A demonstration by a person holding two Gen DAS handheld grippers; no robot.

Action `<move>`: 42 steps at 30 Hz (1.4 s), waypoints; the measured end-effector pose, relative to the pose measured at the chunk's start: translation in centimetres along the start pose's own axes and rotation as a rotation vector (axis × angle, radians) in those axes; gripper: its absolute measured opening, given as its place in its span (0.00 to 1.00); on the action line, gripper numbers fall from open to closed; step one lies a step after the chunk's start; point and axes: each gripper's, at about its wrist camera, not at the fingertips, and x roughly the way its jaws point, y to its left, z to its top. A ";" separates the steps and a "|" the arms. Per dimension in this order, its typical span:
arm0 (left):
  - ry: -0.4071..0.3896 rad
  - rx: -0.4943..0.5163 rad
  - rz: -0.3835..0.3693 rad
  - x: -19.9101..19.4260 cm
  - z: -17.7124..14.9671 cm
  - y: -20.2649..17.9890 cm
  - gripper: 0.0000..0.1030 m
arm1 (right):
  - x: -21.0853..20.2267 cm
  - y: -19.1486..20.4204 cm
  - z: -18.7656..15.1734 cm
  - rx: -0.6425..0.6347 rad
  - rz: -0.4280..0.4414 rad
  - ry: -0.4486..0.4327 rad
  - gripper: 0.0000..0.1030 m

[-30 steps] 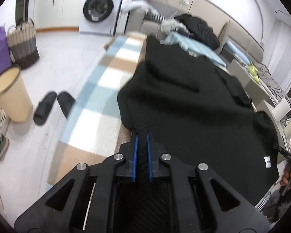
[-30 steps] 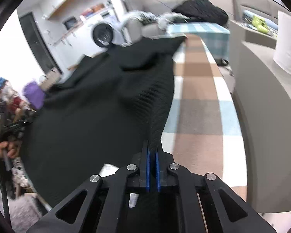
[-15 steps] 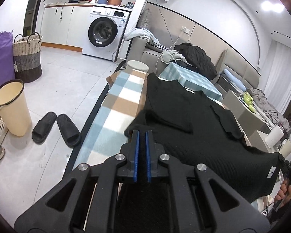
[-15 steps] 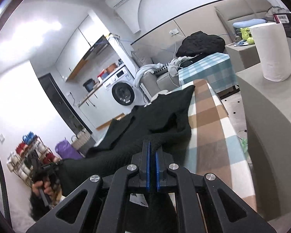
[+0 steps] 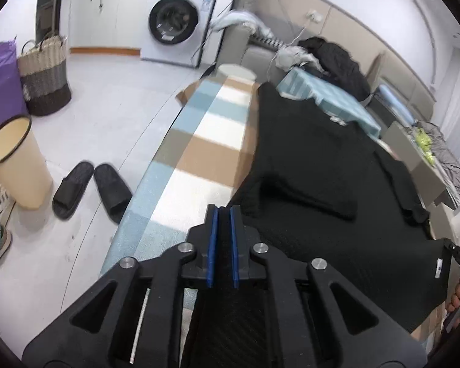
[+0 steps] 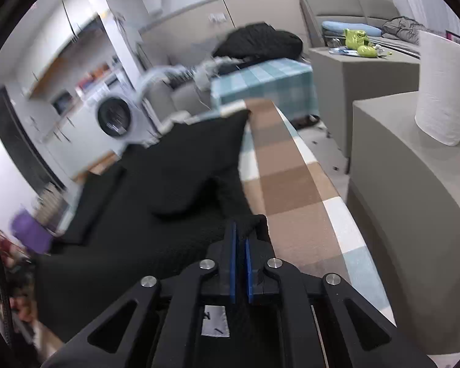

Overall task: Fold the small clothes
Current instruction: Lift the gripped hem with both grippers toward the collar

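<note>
Now black knit sweater (image 5: 322, 165) spread along checked blue-brown-white board cover (image 5: 205, 141), near hem lifted. Left gripper (image 5: 223, 214) clenched on hem corner, blue pads nearly together. Right gripper (image 6: 240, 230) pinching opposite hem corner, jaws starting to part, knit between pads. Paper towel roll (image 6: 441, 86) on grey counter at right
</note>
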 end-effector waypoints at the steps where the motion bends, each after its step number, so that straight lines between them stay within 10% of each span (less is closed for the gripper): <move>1: 0.022 -0.003 0.004 0.5 -0.1 0.1 0.13 | 0.4 -0.1 0.1 -0.002 -0.029 0.017 0.19; 5: 0.054 -0.046 -0.002 1.5 -0.6 1.1 0.57 | 0.0 -1.9 -0.2 0.041 -0.048 -0.006 0.47; 12: 0.106 -0.032 -0.060 3.8 -0.6 0.5 0.57 | 2.1 -3.4 -0.5 0.126 0.110 0.106 0.47; 20: 0.115 0.054 -0.062 4.7 -1.3 -1.7 0.20 | 4.2 -0.7 -0.8 0.026 0.077 0.143 0.32; 42: 0.125 0.086 -0.029 -3.8 -8.5 -0.1 0.16 | -1.0 -1.9 -5.5 -0.050 0.091 0.235 0.18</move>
